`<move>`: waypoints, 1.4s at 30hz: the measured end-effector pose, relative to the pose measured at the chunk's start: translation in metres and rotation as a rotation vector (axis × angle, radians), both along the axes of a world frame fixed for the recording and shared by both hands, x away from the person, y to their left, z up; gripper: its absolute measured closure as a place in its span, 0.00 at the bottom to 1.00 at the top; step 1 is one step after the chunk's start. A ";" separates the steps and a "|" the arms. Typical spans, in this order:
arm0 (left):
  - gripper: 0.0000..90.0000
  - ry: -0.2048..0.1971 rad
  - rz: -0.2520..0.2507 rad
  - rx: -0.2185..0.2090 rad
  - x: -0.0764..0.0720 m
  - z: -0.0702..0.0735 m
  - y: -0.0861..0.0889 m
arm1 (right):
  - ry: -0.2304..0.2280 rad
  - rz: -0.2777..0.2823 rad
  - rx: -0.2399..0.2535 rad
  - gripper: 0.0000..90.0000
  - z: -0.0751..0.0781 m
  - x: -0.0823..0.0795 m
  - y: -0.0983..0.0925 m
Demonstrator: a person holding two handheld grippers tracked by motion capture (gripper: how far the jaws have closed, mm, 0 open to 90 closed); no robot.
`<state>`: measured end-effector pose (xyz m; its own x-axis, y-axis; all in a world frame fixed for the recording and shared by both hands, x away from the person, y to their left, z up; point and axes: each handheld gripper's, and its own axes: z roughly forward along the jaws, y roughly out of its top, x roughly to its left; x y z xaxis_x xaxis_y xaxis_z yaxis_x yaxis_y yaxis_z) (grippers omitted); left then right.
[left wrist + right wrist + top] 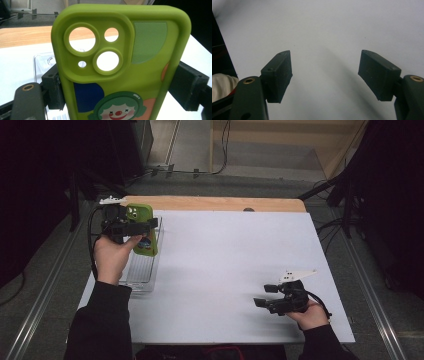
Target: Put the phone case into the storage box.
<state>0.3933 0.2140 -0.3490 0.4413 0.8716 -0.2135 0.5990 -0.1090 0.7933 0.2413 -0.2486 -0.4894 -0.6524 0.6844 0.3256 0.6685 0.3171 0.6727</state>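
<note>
A lime-green phone case [142, 227] with camera cut-outs and a clown print is clamped across its width by my left gripper [145, 226], at the table's far left. In the left gripper view the phone case [125, 62] stands upright between both black pads [53, 90], its back facing the camera. It hangs just above a clear plastic tray [145, 270]. My right gripper [265, 296] hovers low over the white table [225, 255] at the near right, open; in the right gripper view its fingers [278, 73] are spread with bare white table between them.
The clear tray [41, 62] lies along the table's left edge, with a wooden strip [215, 203] at the far edge. Black stands and cables ring the table on the floor. White surface stretches between the two grippers.
</note>
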 end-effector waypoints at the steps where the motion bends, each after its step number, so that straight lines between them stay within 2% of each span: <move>1: 0.19 0.000 -0.003 -0.015 0.003 0.000 0.000 | -0.001 0.002 -0.001 0.28 0.000 0.000 0.000; 2: 0.19 -0.003 0.007 -0.014 0.005 0.000 0.000 | 0.000 0.003 0.003 0.28 -0.001 0.000 0.000; 5: 0.19 -0.031 0.035 0.034 0.011 0.000 0.000 | -0.002 0.003 0.004 0.28 -0.001 0.001 0.000; 9: 0.19 -0.039 0.048 0.016 0.022 -0.002 0.004 | 0.001 0.004 0.008 0.28 -0.002 0.001 -0.001; 15: 0.19 -0.065 0.056 0.037 0.034 -0.004 0.005 | 0.005 0.002 0.011 0.28 -0.002 0.001 -0.002; 19: 0.19 -0.061 0.064 0.053 0.044 -0.007 0.006 | 0.003 0.005 0.012 0.28 -0.002 0.002 -0.001; 21: 0.19 -0.065 0.075 0.045 0.048 -0.010 0.007 | 0.003 0.003 0.013 0.28 -0.002 0.002 -0.001; 25: 0.19 -0.074 0.079 0.067 0.054 -0.016 0.006 | 0.000 0.006 0.013 0.28 -0.001 0.001 0.000; 30: 0.19 -0.077 0.083 0.060 0.063 -0.022 0.008 | -0.001 0.013 0.010 0.28 -0.001 0.001 0.001; 33: 0.19 -0.064 0.088 0.041 0.069 -0.025 0.010 | -0.001 0.012 0.012 0.28 -0.001 0.001 0.001; 36: 0.19 -0.074 0.097 0.046 0.075 -0.029 0.010 | -0.002 0.010 0.016 0.28 -0.001 0.001 0.001; 38: 0.19 -0.057 0.096 0.034 0.081 -0.033 0.010 | -0.002 0.013 0.016 0.28 -0.001 0.001 0.001; 42: 0.19 -0.050 0.112 0.049 0.090 -0.040 0.009 | -0.001 0.014 0.017 0.28 -0.001 0.001 0.001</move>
